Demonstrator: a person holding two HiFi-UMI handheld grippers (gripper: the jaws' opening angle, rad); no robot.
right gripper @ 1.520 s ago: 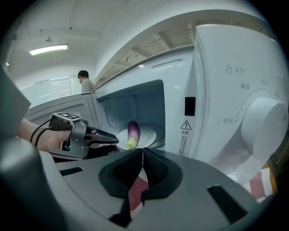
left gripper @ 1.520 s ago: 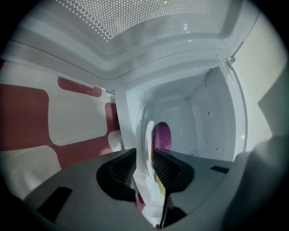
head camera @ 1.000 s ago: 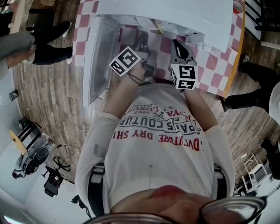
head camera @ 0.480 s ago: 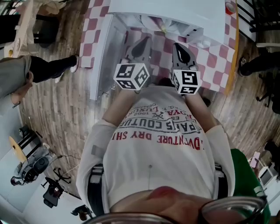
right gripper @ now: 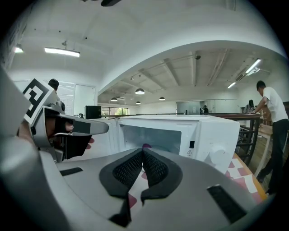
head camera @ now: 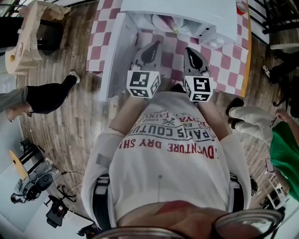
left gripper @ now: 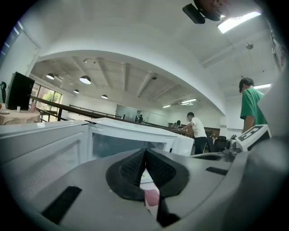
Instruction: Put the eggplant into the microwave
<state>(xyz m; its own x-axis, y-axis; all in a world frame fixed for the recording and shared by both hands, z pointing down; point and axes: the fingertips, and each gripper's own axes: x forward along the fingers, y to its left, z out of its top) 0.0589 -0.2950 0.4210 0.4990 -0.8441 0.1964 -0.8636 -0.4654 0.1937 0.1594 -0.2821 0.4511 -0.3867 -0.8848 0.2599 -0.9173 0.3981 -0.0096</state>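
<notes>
A white microwave (head camera: 224, 18) stands on the checked table, its door (head camera: 110, 56) swung open to the left. Inside the cavity lies the purple eggplant (head camera: 166, 21); in the right gripper view only a sliver of that eggplant (right gripper: 146, 146) shows above the jaws. My left gripper (head camera: 155, 43) and right gripper (head camera: 188, 48) hover side by side in front of the opening, close to my chest. Both are shut with nothing between the pads. From the left gripper (left gripper: 145, 155) I see the microwave (left gripper: 135, 135) ahead. The right gripper (right gripper: 143, 158) faces the cavity too.
The table wears a pink-and-white checked cloth (head camera: 233, 60), its edge at the right. A small red-rimmed object (head camera: 241, 7) sits at the far right corner. People stand on the wooden floor: one in green (head camera: 285, 140) at right, a dark shoe (head camera: 46, 95) at left.
My left gripper has drawn back from beside the open door and straightened, now level with the right one. The right gripper barely moved. Bystanders have shifted around the table.
</notes>
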